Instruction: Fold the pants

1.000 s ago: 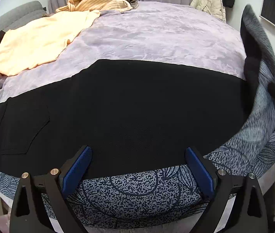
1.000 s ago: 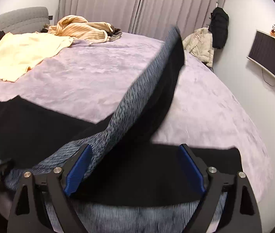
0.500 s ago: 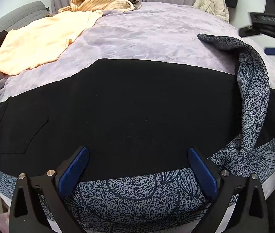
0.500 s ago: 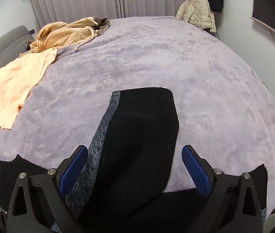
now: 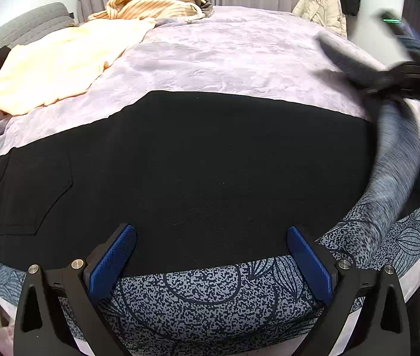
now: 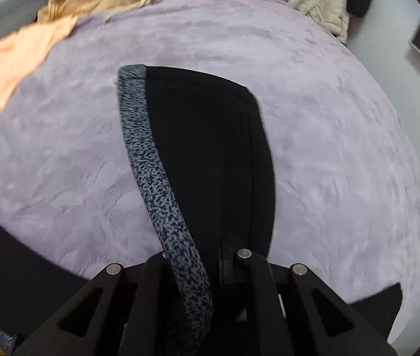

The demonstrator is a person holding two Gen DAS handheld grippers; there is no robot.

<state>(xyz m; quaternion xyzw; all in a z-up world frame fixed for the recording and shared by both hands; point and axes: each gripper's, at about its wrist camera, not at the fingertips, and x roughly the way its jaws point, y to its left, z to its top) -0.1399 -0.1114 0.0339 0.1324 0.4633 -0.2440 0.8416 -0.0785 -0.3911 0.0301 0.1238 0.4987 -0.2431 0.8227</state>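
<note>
The black pants [image 5: 180,163] with a grey patterned side stripe [image 5: 198,290] lie flat across the lilac bed. My left gripper [image 5: 210,261] is open and empty, hovering over the near edge of the pants. My right gripper [image 6: 207,255] is shut on one pant leg [image 6: 204,148], which stretches away from it over the bed with its grey stripe [image 6: 147,154] on the left. In the left wrist view the right gripper [image 5: 411,68] is a blur at the far right, with the leg [image 5: 393,166] hanging from it.
A lilac blanket [image 5: 224,59] covers the bed. A pale yellow garment [image 5: 61,62] and a striped tan one [image 5: 150,4] lie at the far left. A beige jacket [image 6: 325,6] hangs at the back right. A grey headboard [image 5: 23,29] is at the left.
My right gripper was open half a second ago and has now shut on the pant leg and lifted it. My left gripper stayed open in place.
</note>
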